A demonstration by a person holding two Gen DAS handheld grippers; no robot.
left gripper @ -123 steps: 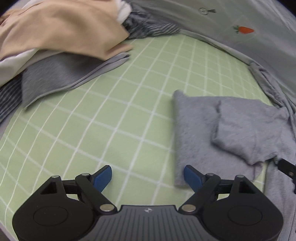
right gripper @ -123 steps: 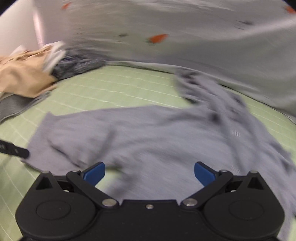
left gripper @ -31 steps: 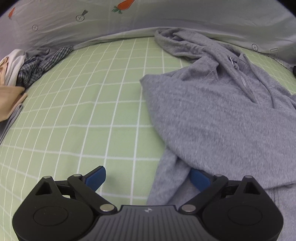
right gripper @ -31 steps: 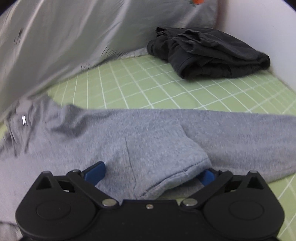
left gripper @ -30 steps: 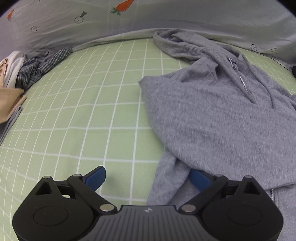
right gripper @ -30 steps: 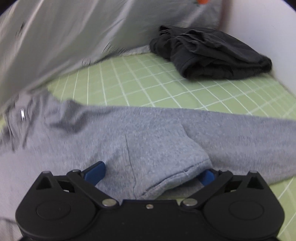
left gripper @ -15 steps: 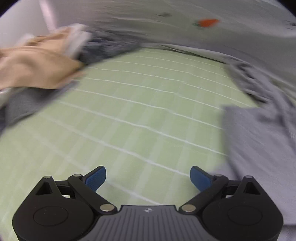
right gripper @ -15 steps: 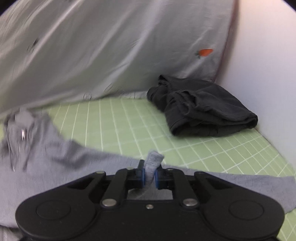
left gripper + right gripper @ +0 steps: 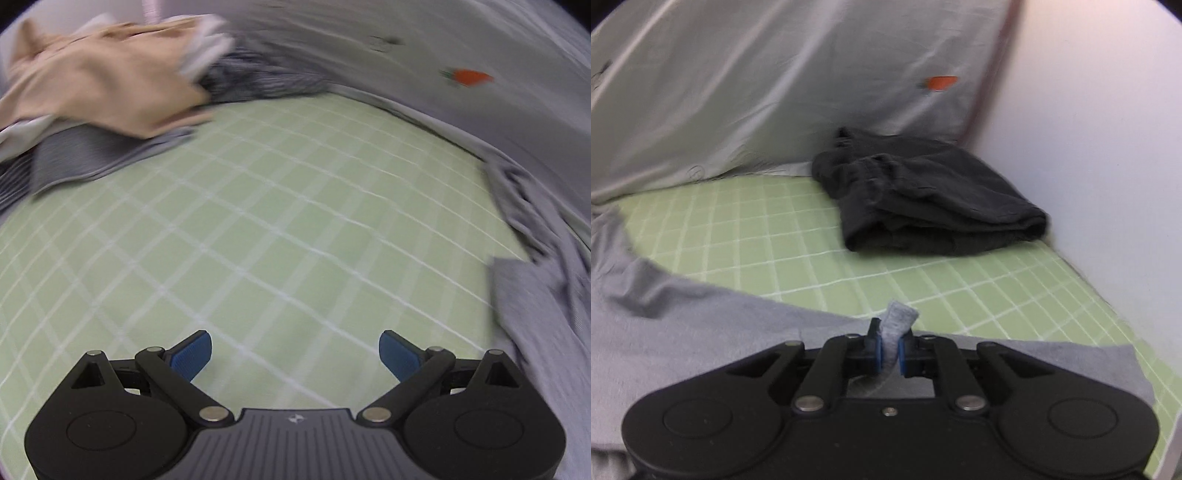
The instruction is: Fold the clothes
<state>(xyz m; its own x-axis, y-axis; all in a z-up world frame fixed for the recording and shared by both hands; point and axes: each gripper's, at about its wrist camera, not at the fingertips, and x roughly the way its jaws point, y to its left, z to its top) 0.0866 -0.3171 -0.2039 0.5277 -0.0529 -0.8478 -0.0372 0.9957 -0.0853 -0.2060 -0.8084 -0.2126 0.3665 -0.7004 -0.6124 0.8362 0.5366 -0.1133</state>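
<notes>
Green-and-white checked bedding [image 9: 258, 229] is being used as the folding surface, backed by a pale grey carrot-print sheet [image 9: 757, 85]. A pinch of the grey knit sweatshirt [image 9: 683, 332], which is lying spread at 9 o'clock in the right wrist view, is being gripped between the closed jaws of the right gripper [image 9: 891, 352]. The left gripper [image 9: 295, 350] is being held wide open and empty over bare bedding, with the sweatshirt's edge at 3 o'clock. For a clean fold, the pinched fabric is best being carried low and taut across the body. Open room is being limited by a folded black garment [image 9: 923, 199] at 1 o'clock and a heap of tan and striped clothes [image 9: 103, 85] at 10 o'clock.
</notes>
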